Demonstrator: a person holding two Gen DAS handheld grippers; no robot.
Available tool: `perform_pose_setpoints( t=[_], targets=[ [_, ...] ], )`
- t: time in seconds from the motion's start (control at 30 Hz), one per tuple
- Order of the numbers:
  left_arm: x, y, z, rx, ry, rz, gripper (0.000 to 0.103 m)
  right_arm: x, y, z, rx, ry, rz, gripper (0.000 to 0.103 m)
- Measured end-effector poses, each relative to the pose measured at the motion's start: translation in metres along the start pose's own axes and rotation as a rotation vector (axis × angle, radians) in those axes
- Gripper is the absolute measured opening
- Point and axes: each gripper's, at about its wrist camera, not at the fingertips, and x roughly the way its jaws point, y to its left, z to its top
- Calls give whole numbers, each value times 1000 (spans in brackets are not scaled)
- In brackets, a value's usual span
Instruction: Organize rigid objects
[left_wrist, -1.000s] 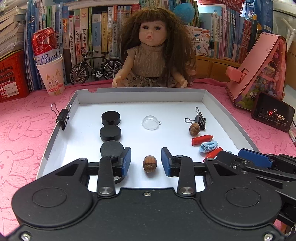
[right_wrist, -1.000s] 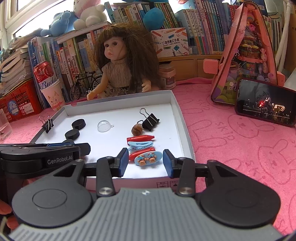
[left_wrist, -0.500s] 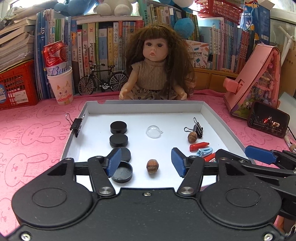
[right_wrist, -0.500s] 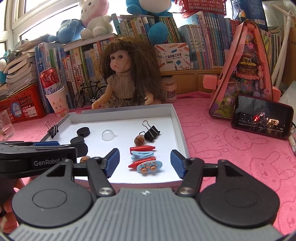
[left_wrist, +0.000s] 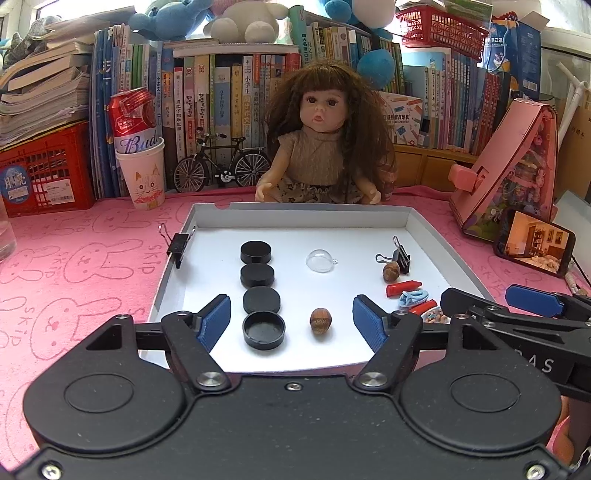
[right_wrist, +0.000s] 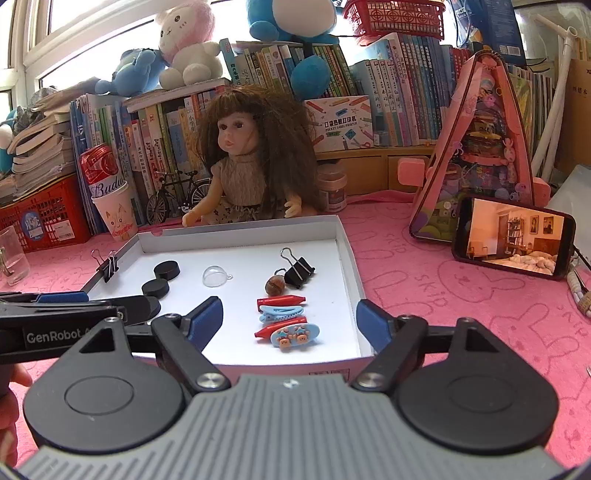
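A white tray (left_wrist: 295, 218) holds a column of several black caps (left_wrist: 258, 275), the nearest one (left_wrist: 263, 329) lying open side up. A clear dome (left_wrist: 320, 260), a nut (left_wrist: 320, 321), a second nut (left_wrist: 390, 272) and a black binder clip (left_wrist: 400, 255) also lie in it. Red and blue hair clips (right_wrist: 282, 317) lie at its right. My left gripper (left_wrist: 291, 319) is open and empty above the tray's near edge. My right gripper (right_wrist: 290, 319) is open and empty, near the hair clips.
Another binder clip (left_wrist: 179, 243) grips the tray's left wall. A doll (left_wrist: 325, 140) sits behind the tray. A cup with a can (left_wrist: 142, 173), a red crate (left_wrist: 40, 173), a pink toy house (left_wrist: 517, 166) and a phone (left_wrist: 533, 247) stand around on the pink cloth.
Both grippers have pulled back and up from the tray and opened wider. The nut that lay between my left fingers now lies free ahead of them.
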Motion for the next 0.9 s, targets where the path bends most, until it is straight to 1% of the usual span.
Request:
perform_pose_setpoints(
  t=[0.07, 0.13, 0.37, 0.9],
  targets=[
    [-4, 2, -1, -6, 0, 3, 75, -2, 0, -1, -5, -3, 1, 89],
    [-8, 4, -3, -15, -5, 1, 76, -3, 1, -2, -14, -5, 0, 90],
    [-21, 10, -7, -19, -22, 8, 78, -10, 2, -6, -31, -16, 3, 92],
    [-38, 14, -24, -14, -26, 19, 78, -24, 6, -17, -60, -20, 13, 96]
  ],
)
